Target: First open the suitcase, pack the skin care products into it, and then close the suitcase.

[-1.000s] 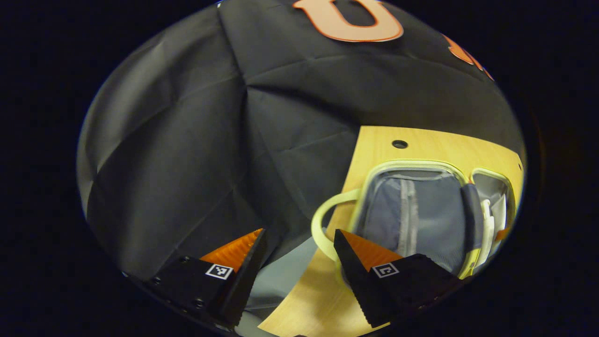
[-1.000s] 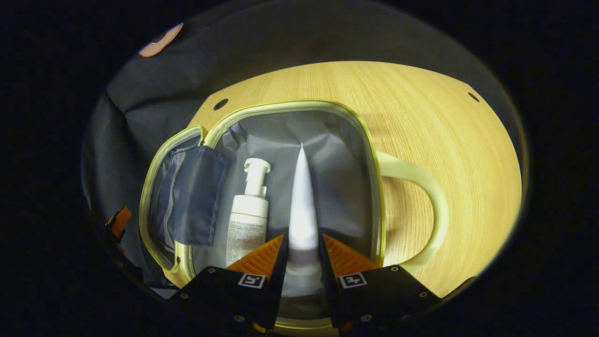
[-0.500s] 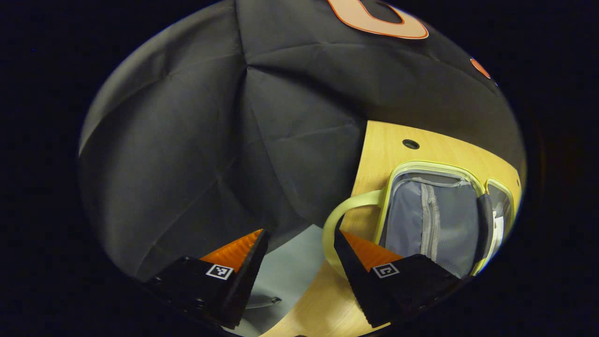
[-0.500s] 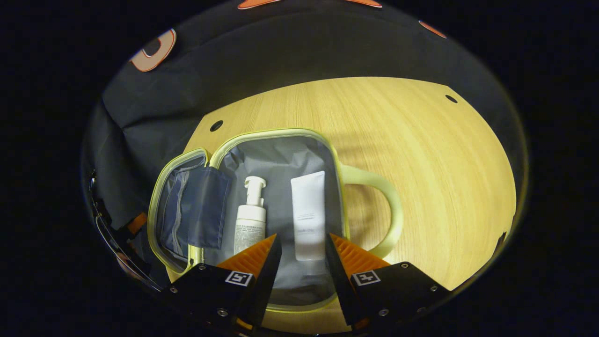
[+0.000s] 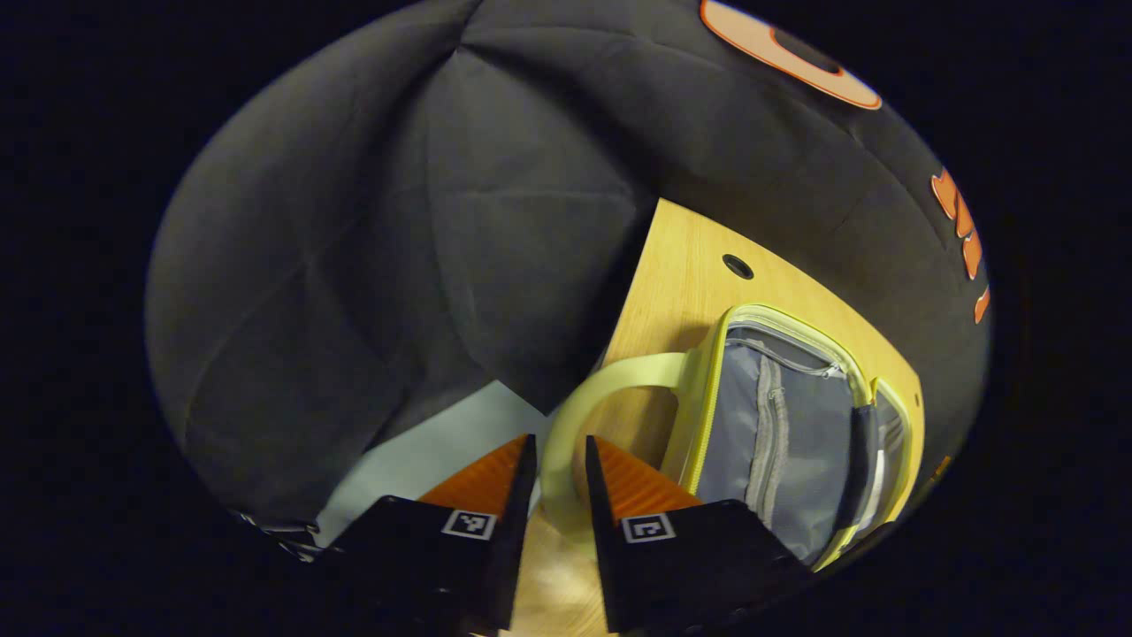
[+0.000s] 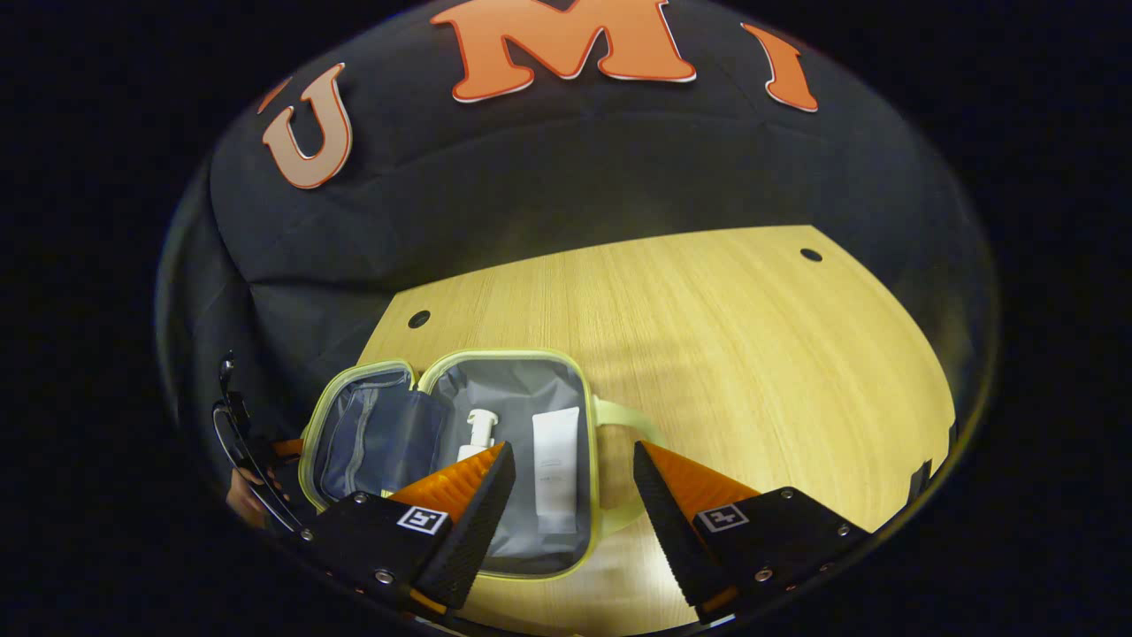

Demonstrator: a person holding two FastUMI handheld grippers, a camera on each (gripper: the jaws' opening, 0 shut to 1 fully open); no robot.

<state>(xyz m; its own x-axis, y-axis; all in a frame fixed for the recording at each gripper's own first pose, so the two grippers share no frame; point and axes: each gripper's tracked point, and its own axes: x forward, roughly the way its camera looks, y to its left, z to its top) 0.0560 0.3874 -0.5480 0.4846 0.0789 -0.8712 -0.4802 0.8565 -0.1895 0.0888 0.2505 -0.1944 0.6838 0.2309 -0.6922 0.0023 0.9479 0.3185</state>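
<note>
The yellow-rimmed suitcase lies open on the wooden table, grey lining up. In its right half lie a white pump bottle and a white tube side by side. My right gripper hovers open above them, touching neither. In the left gripper view, the zip-pocket half sits at the table's left edge. Its yellow loop handle runs down between my left gripper's fingers, which are shut on it. That gripper also shows at the far left of the right gripper view.
Black cloth walls stand behind and left of the table. A strip of pale floor shows beyond the table's left edge. Bare wood with small round holes stretches right of the suitcase. A second yellow handle sticks out on that side.
The right gripper let go of the tube, opened wide and rose away from the suitcase. The left gripper moved onto the lid half's handle and closed on it.
</note>
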